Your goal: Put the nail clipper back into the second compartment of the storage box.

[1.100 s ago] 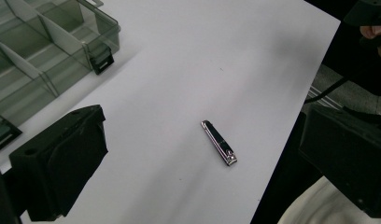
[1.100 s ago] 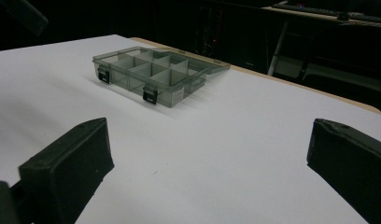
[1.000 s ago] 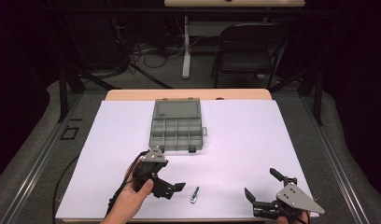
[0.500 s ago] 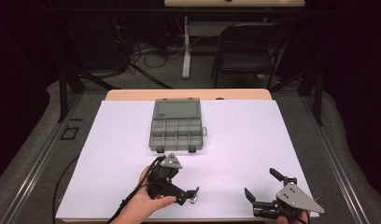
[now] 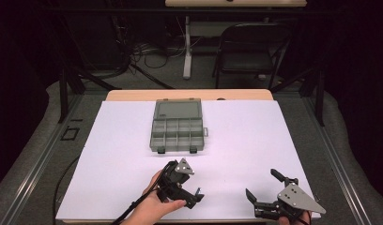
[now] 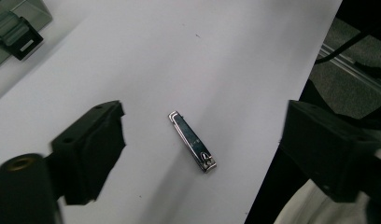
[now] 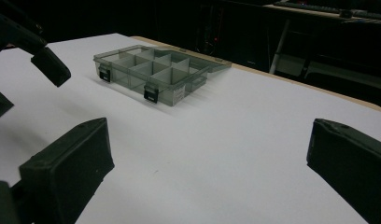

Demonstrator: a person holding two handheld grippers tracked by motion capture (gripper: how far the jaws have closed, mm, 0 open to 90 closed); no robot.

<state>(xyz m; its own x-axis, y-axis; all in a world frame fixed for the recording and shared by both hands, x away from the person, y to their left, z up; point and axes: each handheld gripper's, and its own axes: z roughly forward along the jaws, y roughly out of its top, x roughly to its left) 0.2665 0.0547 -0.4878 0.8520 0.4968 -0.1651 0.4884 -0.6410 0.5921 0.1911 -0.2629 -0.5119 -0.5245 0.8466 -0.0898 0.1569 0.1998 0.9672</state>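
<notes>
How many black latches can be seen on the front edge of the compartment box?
2. On the grey translucent plastic compartment box, lid open, one black latch sits near the front wall's left end and the other black latch near its right end. The right gripper view shows the same pair.

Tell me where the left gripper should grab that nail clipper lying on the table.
Grip the nail clipper across its narrow width, near mid-length, coming straight down from above. It lies flat on the white table, long and thin, so only its two long edges offer the open left gripper jaws a probable hold.
</notes>
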